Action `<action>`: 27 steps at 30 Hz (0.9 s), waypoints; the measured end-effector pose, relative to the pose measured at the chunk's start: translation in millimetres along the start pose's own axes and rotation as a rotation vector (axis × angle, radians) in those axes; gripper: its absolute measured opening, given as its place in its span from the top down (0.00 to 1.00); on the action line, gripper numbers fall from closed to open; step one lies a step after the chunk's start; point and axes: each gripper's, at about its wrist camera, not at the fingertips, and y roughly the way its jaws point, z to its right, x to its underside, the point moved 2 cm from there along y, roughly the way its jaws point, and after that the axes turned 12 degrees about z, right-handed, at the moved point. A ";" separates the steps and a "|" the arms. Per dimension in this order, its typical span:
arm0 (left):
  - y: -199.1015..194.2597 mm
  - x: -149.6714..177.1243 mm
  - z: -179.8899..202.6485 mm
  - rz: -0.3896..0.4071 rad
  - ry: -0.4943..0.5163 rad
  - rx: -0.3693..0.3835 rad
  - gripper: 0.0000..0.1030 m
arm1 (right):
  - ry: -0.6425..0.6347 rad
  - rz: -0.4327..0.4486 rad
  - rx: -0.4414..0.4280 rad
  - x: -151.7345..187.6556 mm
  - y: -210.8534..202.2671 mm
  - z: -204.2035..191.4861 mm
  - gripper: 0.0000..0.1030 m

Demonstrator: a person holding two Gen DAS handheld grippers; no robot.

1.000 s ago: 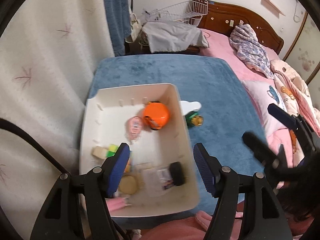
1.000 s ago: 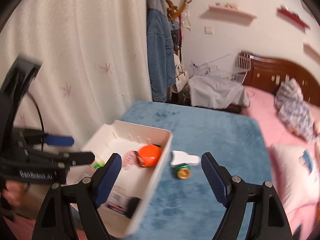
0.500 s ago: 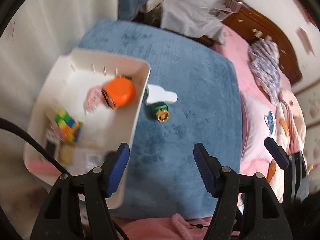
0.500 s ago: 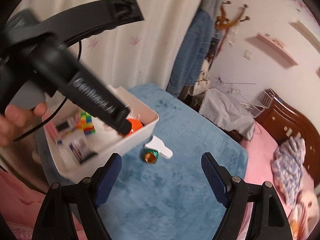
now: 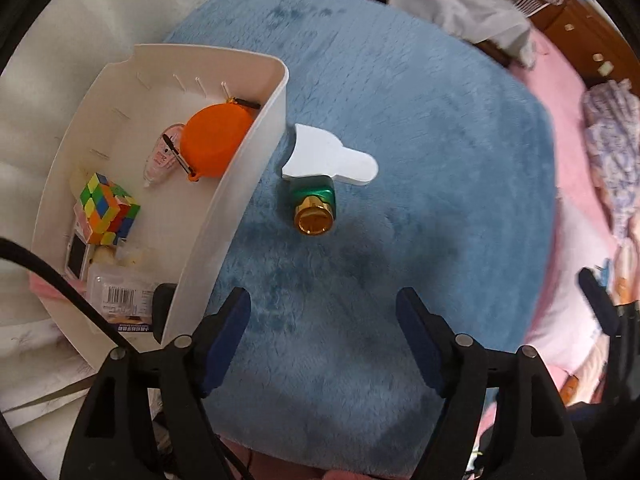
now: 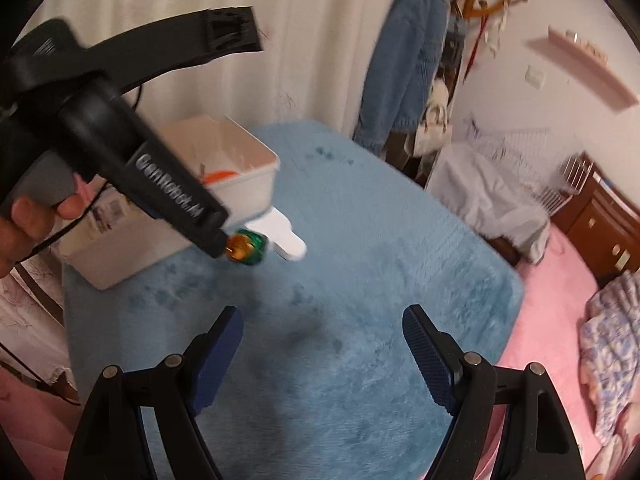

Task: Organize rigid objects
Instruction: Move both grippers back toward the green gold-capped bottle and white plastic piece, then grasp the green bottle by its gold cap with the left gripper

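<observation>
A white bin stands on the blue plush surface and holds an orange round case, a colour cube, a pink tape dispenser and packaged items. Beside its right wall lie a green bottle with a gold cap and a flat white piece. My left gripper is open and empty, above and in front of the bottle. My right gripper is open and empty over bare blue plush; the bottle and bin lie far left in its view.
The blue plush surface ends at a pink bed on the right. White curtains hang behind the bin. A denim jacket and a wire basket stand at the back. The left gripper's black body crosses the right wrist view.
My left gripper has swung from over the bin to the right, over the blue plush facing the green bottle. My right gripper has pulled back and turned. Both stay open.
</observation>
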 end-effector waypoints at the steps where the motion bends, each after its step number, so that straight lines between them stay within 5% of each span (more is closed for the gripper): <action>1: 5.0 -1.8 2.0 -0.008 -0.005 -0.014 0.24 | 0.003 -0.005 -0.001 1.0 3.9 5.9 0.20; 16: 63.8 -24.5 1.2 -0.026 -0.029 -0.247 0.24 | 0.044 -0.045 -0.037 13.7 57.0 37.8 0.20; 23: 83.7 -32.8 -8.1 -0.008 -0.054 -0.247 0.24 | 0.048 -0.056 -0.047 12.8 73.4 34.8 0.20; 27: 92.2 -37.3 -12.7 -0.001 -0.075 -0.236 0.32 | 0.062 -0.070 -0.051 13.6 85.3 34.4 0.20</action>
